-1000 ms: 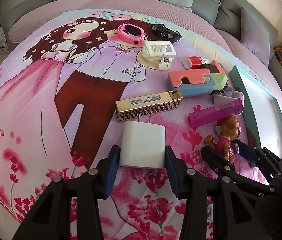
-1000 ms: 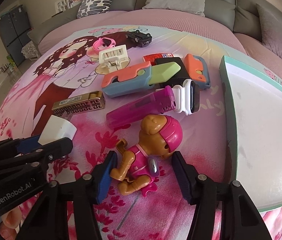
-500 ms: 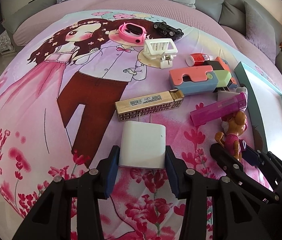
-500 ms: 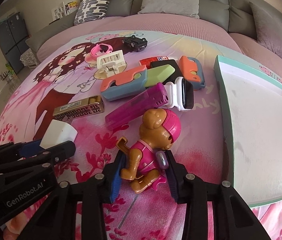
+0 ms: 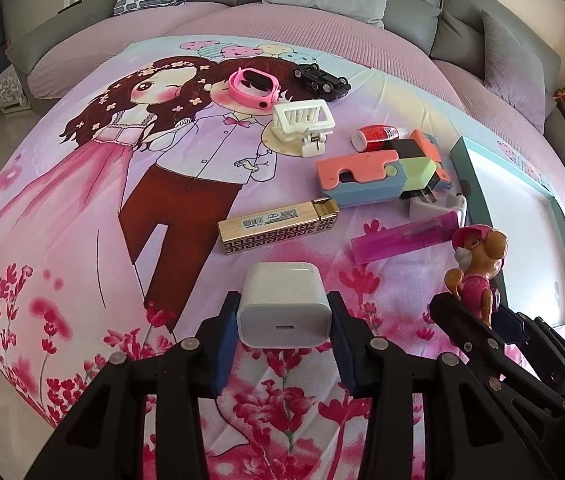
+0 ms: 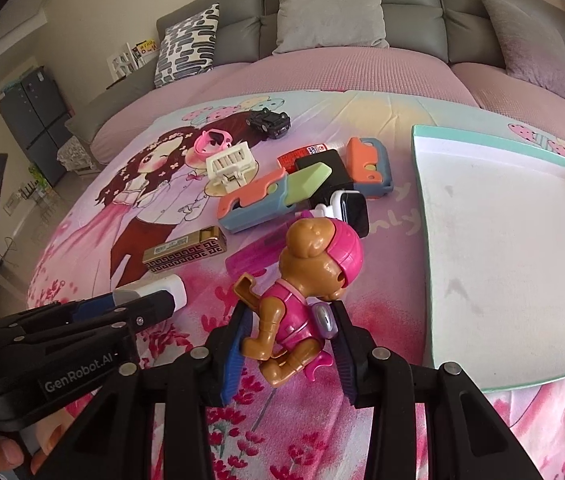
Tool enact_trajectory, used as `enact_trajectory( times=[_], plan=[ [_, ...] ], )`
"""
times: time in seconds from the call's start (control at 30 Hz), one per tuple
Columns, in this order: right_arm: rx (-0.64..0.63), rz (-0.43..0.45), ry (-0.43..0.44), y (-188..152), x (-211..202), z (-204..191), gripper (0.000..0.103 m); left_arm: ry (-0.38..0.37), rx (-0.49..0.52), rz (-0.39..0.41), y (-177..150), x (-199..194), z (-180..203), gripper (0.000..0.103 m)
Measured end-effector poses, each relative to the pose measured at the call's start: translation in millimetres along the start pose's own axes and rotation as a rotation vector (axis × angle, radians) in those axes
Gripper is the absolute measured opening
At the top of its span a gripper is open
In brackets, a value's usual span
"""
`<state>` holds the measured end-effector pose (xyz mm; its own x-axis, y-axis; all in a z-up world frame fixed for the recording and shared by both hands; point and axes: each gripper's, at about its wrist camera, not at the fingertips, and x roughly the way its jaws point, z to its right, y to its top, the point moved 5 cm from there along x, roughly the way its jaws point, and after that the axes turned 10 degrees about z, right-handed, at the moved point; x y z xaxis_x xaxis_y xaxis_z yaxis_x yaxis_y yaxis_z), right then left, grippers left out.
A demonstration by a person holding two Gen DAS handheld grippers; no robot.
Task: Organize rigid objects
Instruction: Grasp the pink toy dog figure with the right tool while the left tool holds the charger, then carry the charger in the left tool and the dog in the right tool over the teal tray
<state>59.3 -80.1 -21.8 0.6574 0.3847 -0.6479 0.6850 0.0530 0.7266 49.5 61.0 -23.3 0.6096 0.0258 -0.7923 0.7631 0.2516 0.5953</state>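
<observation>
Left gripper [image 5: 282, 336]: fingers clamped on the sides of a white USB charger block [image 5: 282, 306], port end facing the camera; block appears raised off the bedspread [image 5: 62, 220], though contact underneath can't be confirmed.

Right gripper [image 6: 288, 340]: its jaws have just been closing and now pinch a pink-and-brown toy pup figure [image 6: 306, 292] at the torso; figure upright and lifted clear of the bedspread.

Landmark: teal-rimmed tray [image 6: 422, 216], lying on the bed. The pup hangs just beside the tray's left rim; the charger is farther off on that side. Tray interior bare white, nothing in it.

Left of the tray, not yet picked up: magenta lighter [image 5: 402, 236], gold patterned box [image 5: 278, 226], multicoloured foam block [image 5: 366, 178] with a white smartwatch [image 6: 350, 210] near it, red-labelled small bottle [image 5: 376, 135], white hair claw clip [image 5: 304, 122], pink watch [image 5: 254, 86], black toy car [image 5: 320, 77] farthest away.

Judgement: task barely started. Two items in hand, none deposited; the rest remains scattered. The tray looks like the likely destination.
</observation>
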Motion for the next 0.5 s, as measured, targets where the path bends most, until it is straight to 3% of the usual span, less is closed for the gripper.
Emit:
enact_trajectory(
  times=[0.27,0.5],
  plan=[
    [0.022,0.062,0.042,11.7,-22.6,1.8,0.041,-0.017,0.0,0.044,10.5,-19.8,6.7,0.044],
    [0.033,0.121,0.028,34.6,-39.3,13.5,0.041,-0.03,0.011,0.084,32.5,-32.5,16.7,0.044]
  ],
)
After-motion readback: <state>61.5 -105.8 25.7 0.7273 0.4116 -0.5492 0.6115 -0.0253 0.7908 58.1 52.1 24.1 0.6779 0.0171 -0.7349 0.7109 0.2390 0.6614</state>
